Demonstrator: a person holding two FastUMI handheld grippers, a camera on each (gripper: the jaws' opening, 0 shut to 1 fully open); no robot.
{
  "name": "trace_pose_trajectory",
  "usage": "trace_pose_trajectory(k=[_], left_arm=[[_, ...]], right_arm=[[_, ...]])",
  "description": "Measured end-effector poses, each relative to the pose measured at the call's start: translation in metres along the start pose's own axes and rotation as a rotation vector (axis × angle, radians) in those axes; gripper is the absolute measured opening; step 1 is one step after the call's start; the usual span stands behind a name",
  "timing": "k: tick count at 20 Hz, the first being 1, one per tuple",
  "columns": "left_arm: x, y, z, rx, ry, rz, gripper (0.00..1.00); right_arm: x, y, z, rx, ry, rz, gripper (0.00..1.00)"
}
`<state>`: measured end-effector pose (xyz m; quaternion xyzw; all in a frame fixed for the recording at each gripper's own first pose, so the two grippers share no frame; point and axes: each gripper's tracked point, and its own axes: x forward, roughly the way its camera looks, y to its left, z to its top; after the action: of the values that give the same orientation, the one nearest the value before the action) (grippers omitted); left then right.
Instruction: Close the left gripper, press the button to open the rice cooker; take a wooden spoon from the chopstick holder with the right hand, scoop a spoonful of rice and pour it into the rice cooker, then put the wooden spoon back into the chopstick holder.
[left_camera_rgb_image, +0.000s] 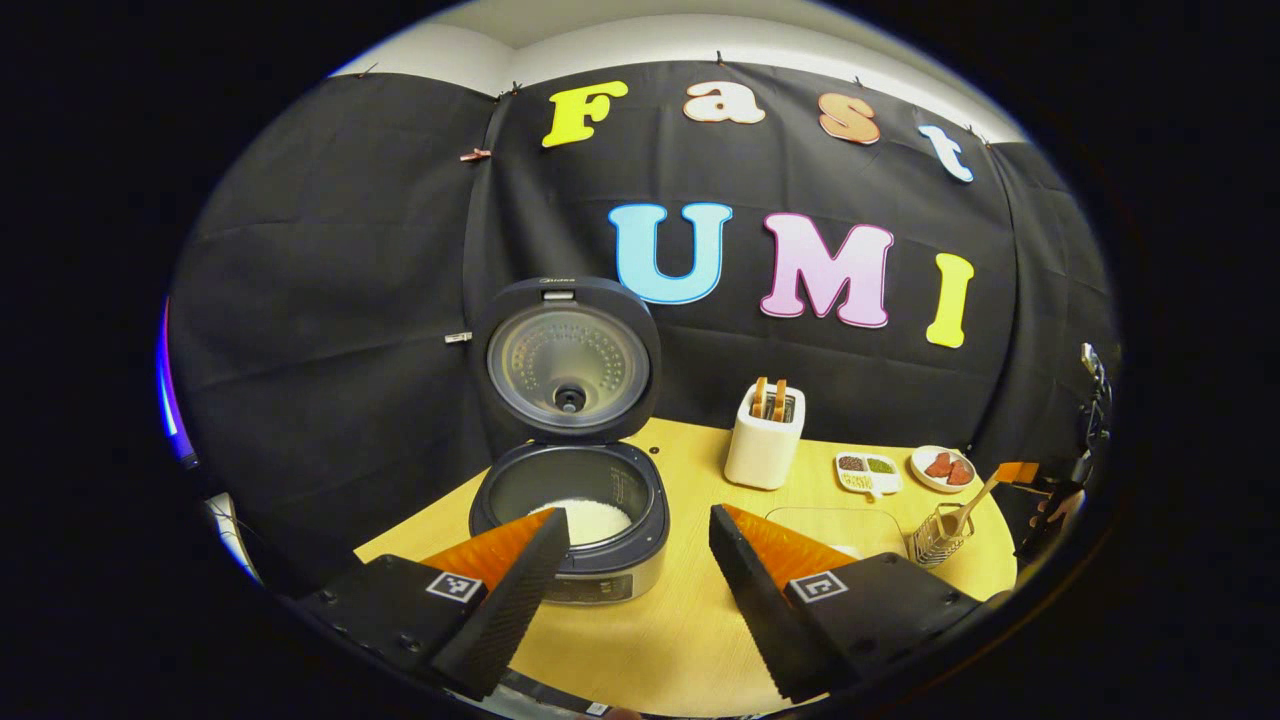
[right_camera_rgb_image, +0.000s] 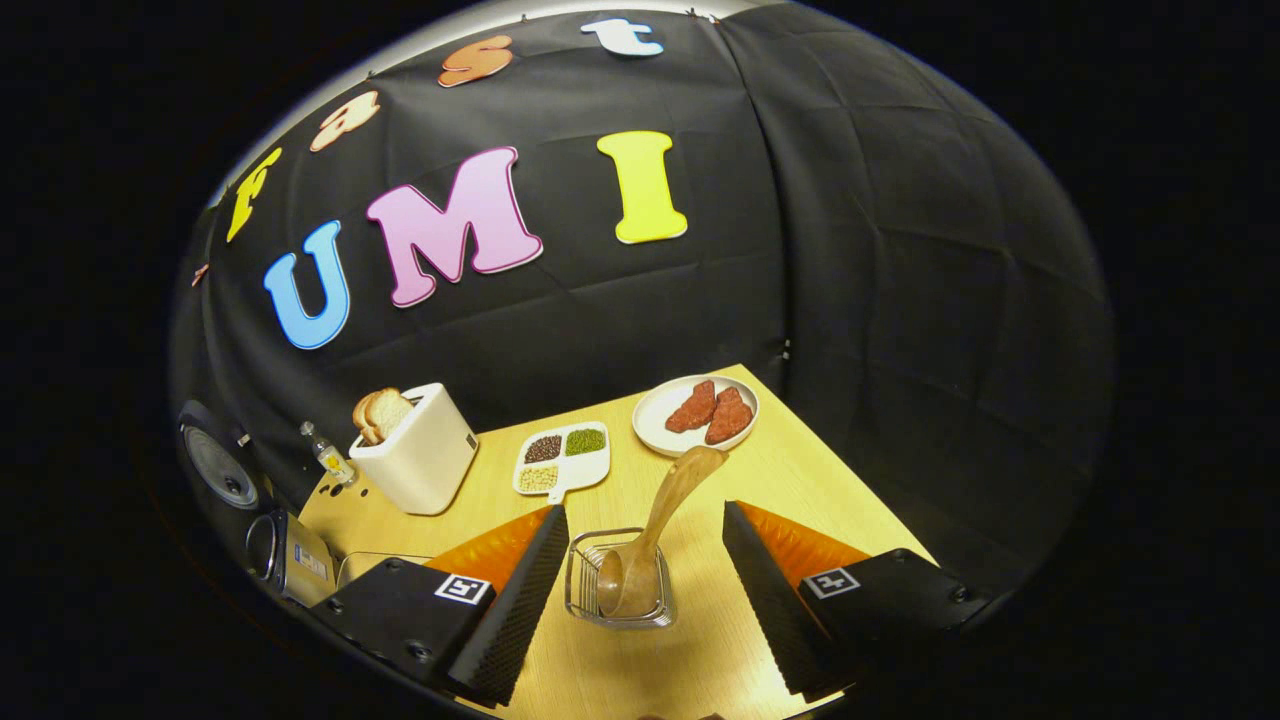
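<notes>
Our right tool (right_camera_rgb_image: 640, 580) has its fingers spread apart and empty, with the chopstick holder (right_camera_rgb_image: 618, 585) sitting directly between them. The wooden spoon (right_camera_rgb_image: 655, 535) stands in that holder, bowl down, its handle leaning up and away toward the plate of meat (right_camera_rgb_image: 697, 412). Our left tool (left_camera_rgb_image: 640, 590), likewise apart and holding nothing, faces the rice cooker (left_camera_rgb_image: 570, 510), lid up, rice inside. We judge the spoon already returned, and the right hand is the nearer one to it.
</notes>
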<state>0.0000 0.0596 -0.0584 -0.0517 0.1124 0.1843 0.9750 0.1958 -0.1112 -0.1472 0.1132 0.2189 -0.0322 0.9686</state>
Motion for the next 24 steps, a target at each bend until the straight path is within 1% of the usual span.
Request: trace_pose_trajectory(k=[4,9,12,13,14,15,16,17,18,19,21,22,23,24], left_arm=[[-0.006,-0.011,-0.01,-0.014,0.022,0.041,0.95],[-0.011,-0.024,-0.026,-0.005,0.052,0.075,0.95],[-0.012,-0.035,-0.036,0.004,0.075,0.081,0.96],[-0.012,-0.039,-0.039,0.006,0.081,0.08,0.96],[-0.012,-0.044,-0.041,0.008,0.085,0.078,0.96],[-0.012,-0.048,-0.042,0.009,0.087,0.075,0.96],[-0.012,-0.053,-0.044,0.01,0.089,0.07,0.96],[-0.012,-0.057,-0.045,0.012,0.09,0.063,0.96],[-0.012,-0.06,-0.047,0.013,0.091,0.056,0.96],[-0.012,-0.064,-0.048,0.014,0.095,0.05,0.96],[-0.012,-0.067,-0.053,0.008,0.1,0.039,0.96],[-0.013,-0.069,-0.055,0.004,0.102,0.034,0.96],[-0.013,-0.069,-0.055,0.0,0.105,0.03,0.96],[-0.013,-0.07,-0.056,-0.004,0.106,0.026,0.96]], right_arm=[[0.035,-0.011,-0.017,0.059,0.079,-0.001,0.98],[0.068,-0.015,-0.023,0.116,0.125,0.013,0.99],[0.082,-0.011,-0.027,0.155,0.151,0.026,0.95],[0.085,-0.01,-0.027,0.17,0.154,0.031,0.82],[0.088,-0.01,-0.027,0.183,0.158,0.034,0.83],[0.091,-0.01,-0.026,0.2,0.165,0.033,0.78],[0.093,-0.011,-0.028,0.22,0.176,0.027,0.65],[0.095,-0.01,-0.028,0.243,0.181,0.023,0.57],[0.095,-0.012,-0.027,0.263,0.191,0.018,0.45],[0.095,-0.011,-0.026,0.283,0.198,0.021,0.27],[0.094,-0.009,-0.028,0.31,0.218,0.018,0.24],[0.08,-0.009,-0.021,0.326,0.225,0.031,0.24],[0.091,-0.009,-0.027,0.337,0.232,0.028,0.21],[0.089,-0.009,-0.026,0.337,0.232,0.03,0.21]])
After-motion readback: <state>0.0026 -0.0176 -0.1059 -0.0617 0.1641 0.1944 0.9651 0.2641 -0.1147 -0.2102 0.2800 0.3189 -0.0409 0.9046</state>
